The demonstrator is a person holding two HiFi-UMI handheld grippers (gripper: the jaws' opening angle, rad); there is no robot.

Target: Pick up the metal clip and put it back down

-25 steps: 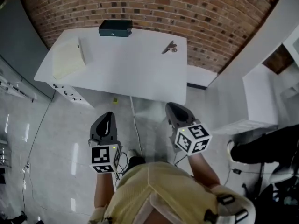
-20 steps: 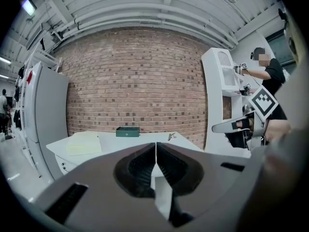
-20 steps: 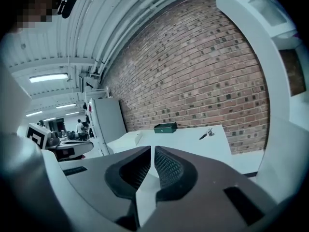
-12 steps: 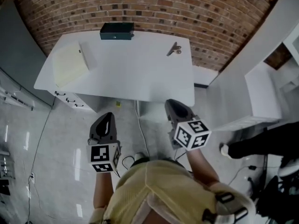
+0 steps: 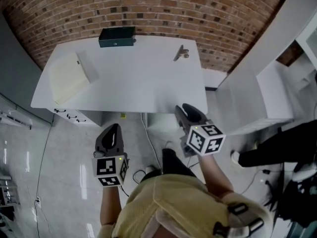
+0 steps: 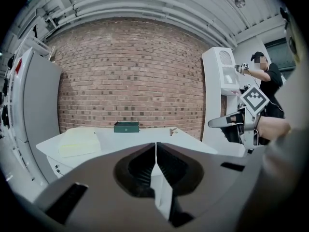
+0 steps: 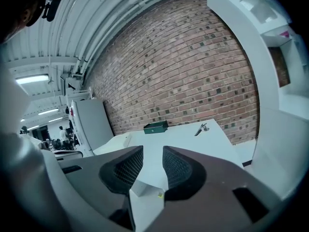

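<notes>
Brick wall [image 5: 148, 4] behind the white surface [image 5: 124, 78]; the metal clip [image 5: 181, 53] lies far right on it. My right gripper [image 7: 153, 153] has just been opening its fingers, empty; the left gripper [image 6: 155, 146] is closed, empty. I'm approaching: next, reach the right gripper forward to the clip.

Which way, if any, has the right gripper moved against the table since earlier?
Yes: the right gripper has moved towards the table, now at its near edge; its jaws have just been opening, empty.
</notes>
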